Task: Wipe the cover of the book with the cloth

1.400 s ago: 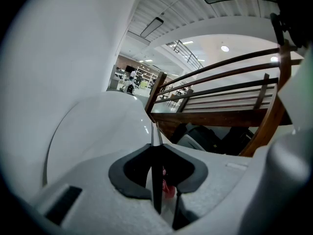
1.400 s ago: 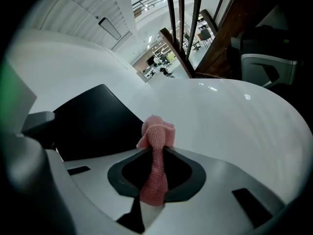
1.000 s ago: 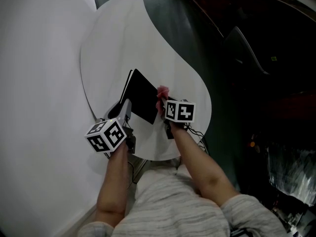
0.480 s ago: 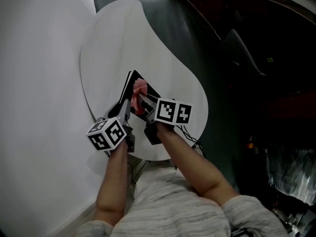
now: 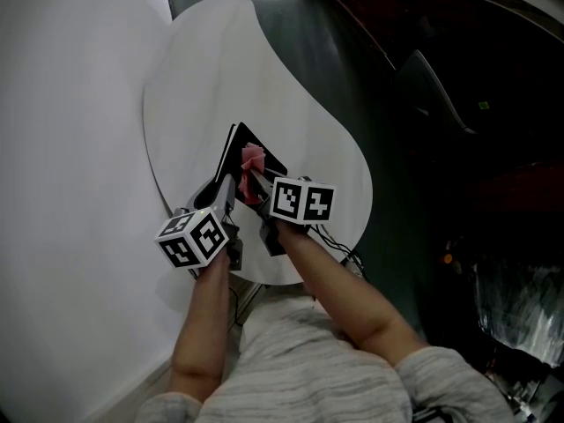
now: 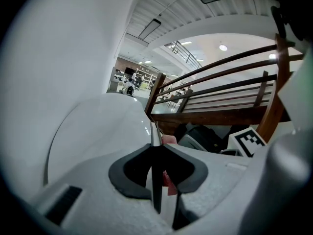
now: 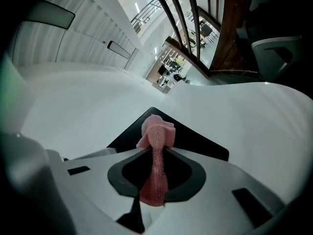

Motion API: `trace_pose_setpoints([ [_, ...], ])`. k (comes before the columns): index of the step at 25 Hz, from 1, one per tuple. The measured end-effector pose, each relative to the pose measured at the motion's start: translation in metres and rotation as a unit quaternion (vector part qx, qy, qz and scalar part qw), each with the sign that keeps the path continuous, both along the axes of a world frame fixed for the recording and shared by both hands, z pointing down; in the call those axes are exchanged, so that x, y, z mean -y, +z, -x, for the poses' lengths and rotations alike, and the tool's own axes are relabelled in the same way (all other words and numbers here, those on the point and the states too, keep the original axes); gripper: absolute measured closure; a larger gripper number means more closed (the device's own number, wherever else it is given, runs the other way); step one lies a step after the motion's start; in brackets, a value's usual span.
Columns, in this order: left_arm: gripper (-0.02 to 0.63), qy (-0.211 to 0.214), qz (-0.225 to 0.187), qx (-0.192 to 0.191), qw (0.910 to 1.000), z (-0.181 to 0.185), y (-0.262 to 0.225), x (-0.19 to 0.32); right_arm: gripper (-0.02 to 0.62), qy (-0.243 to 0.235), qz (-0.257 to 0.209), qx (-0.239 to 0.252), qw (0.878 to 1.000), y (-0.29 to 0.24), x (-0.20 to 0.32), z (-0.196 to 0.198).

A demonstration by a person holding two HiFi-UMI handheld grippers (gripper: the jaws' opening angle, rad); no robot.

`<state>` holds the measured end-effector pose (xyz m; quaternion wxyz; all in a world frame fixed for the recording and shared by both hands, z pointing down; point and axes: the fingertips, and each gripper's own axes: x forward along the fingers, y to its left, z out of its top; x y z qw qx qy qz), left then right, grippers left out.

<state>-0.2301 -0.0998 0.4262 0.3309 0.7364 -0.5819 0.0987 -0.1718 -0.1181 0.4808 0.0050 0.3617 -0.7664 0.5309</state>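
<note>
Right gripper view, read with the head and left gripper views. We find the right tool (image 7: 155,153) closed on a strip of pink knitted cloth (image 7: 157,131). The bunched free end of the cloth stands proud of the tips and sits over the cover of the thin black book (image 7: 200,140); whether it presses there we cannot tell. We judge that holding the cloth by its tail puts a soft wad foremost, so that fabric, not the hard tips, meets the cover.

The left tool (image 6: 155,148) is closed to a narrow gap on the near edge of the book, which shows edge-on as a thin dark line between its jaws. We take this for a steadying hold, so that the book does not slide under a wiping stroke.

In the head view the book appears tipped up from the white rounded surface (image 7: 254,106), its cover turned towards the right tool; how steeply we cannot tell.

Both tools meet near the book's near end, so that stretch is cramped and a stroke there risks a knock between them. The far corner of the cover is exposed, and the surface beyond it offers open room. A pale wall (image 5: 70,148) runs just beside the surface on the left. On the right its edge curves off above a dark floor (image 5: 352,51).
</note>
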Motion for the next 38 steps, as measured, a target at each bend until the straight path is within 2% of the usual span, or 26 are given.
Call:
trace_pose_setpoints([
  [10, 0.528, -0.001, 0.000, 0.000, 1.0000, 0.001, -0.003, -0.002, 0.543, 0.009, 0.047, -0.038, 0.998, 0.046, -0.020, -0.019],
  [18, 0.528, 0.001, -0.001, 0.000, 1.0000, 0.001, -0.002, -0.001, 0.543, -0.005, 0.077, -0.109, 0.991, 0.096, -0.040, -0.039],
  [23, 0.528, 0.002, -0.001, 0.000, 1.0000, 0.000, -0.002, -0.002, 0.543, -0.021, 0.081, -0.149, 0.985, 0.115, -0.049, -0.047],
  [27, 0.528, 0.001, 0.001, -0.001, 1.0000, 0.001, 0.000, -0.002, 0.543, -0.029, 0.082, -0.160, 0.983, 0.121, -0.050, -0.050],
  [32, 0.528, -0.010, 0.006, -0.009, 0.9999, 0.005, 0.004, -0.001, 0.543, -0.036, 0.049, -0.179, 0.982, 0.109, -0.040, -0.062],
  [38, 0.526, -0.016, 0.012, -0.008, 0.9998, 0.014, 0.012, -0.008, 0.543, -0.077, -0.071, -0.211, 0.972, 0.058, -0.020, -0.062],
])
